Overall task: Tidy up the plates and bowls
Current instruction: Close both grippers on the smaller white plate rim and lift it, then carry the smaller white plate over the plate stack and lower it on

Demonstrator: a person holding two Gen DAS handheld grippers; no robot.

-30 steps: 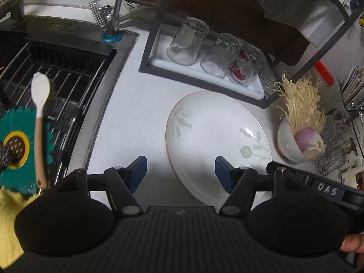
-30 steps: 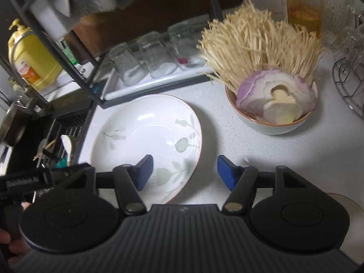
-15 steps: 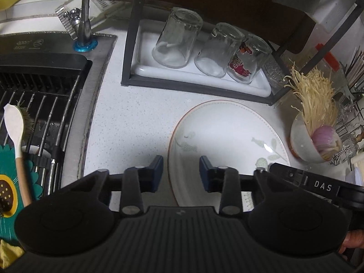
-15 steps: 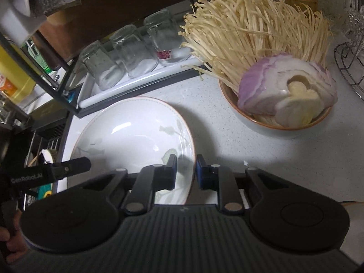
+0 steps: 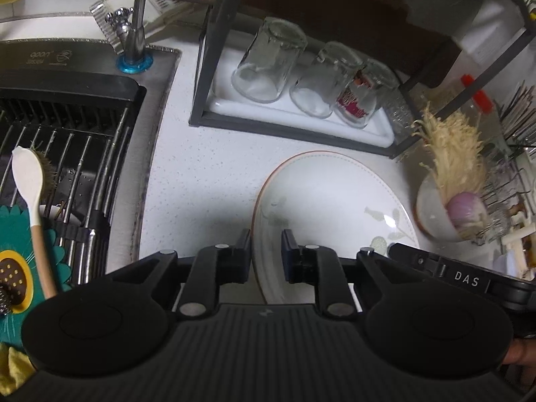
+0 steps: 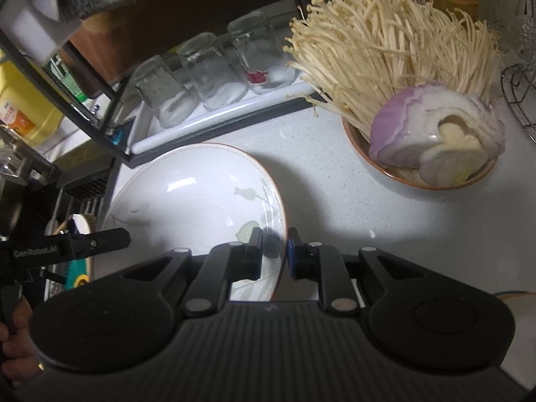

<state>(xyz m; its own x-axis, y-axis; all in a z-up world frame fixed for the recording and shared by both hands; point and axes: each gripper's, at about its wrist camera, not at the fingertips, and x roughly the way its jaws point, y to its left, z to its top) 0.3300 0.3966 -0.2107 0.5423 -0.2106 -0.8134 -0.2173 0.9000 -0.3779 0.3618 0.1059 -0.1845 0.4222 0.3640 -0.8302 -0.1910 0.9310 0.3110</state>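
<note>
A white plate (image 5: pixel 335 207) with a brown rim and leaf print lies on the speckled counter; it also shows in the right wrist view (image 6: pixel 194 201). My left gripper (image 5: pixel 266 251) is shut on the plate's left rim. My right gripper (image 6: pixel 275 251) is shut on its right rim. A bowl (image 6: pixel 418 174) with enoki mushrooms and a cut onion stands to the right of the plate; it also shows in the left wrist view (image 5: pixel 432 214).
A black rack (image 5: pixel 214 67) behind the plate holds three upturned glasses (image 5: pixel 268 63) on a white tray. The sink (image 5: pixel 67 134) with a wire grid, a wooden spoon (image 5: pixel 30 194) and a tap is at the left. A wire basket (image 6: pixel 519 100) stands at far right.
Both grippers moved in on the plate and shut from wide open onto opposite rims. The views shifted slightly closer to the rack.
</note>
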